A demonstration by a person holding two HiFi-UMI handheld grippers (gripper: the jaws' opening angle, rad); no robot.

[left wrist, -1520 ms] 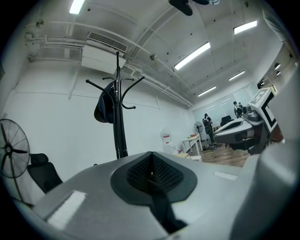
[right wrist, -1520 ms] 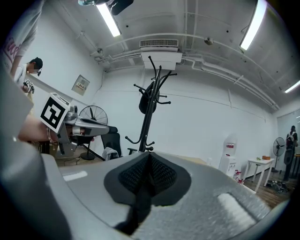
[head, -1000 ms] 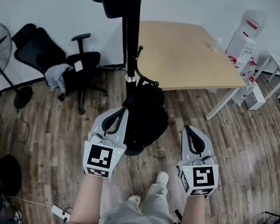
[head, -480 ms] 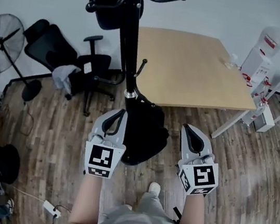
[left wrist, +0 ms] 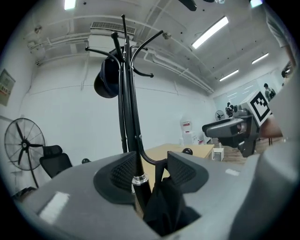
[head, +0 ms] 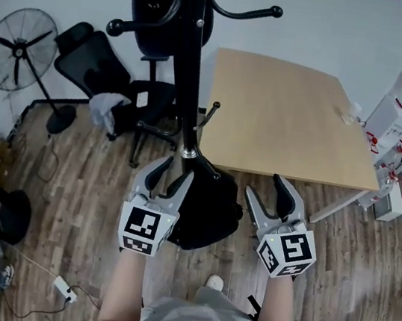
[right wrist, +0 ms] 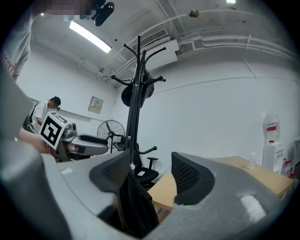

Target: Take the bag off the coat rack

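Matt cloth bag [head: 212, 211], glossy metal rack [head: 187, 78]

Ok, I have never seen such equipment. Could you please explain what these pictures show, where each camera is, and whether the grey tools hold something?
A person holds a two-jaw gripper in each hand. The head view looks down from the person's head: left gripper, right gripper. The other two pictures come from a camera on each gripper, looking along its jaws. Ahead stands a black rack with a black bag hanging low on it; behind are a table, a chair and a fan. Both pairs of jaws have just been opening and stand apart; they grip nothing, though rack and bag show in the gap.
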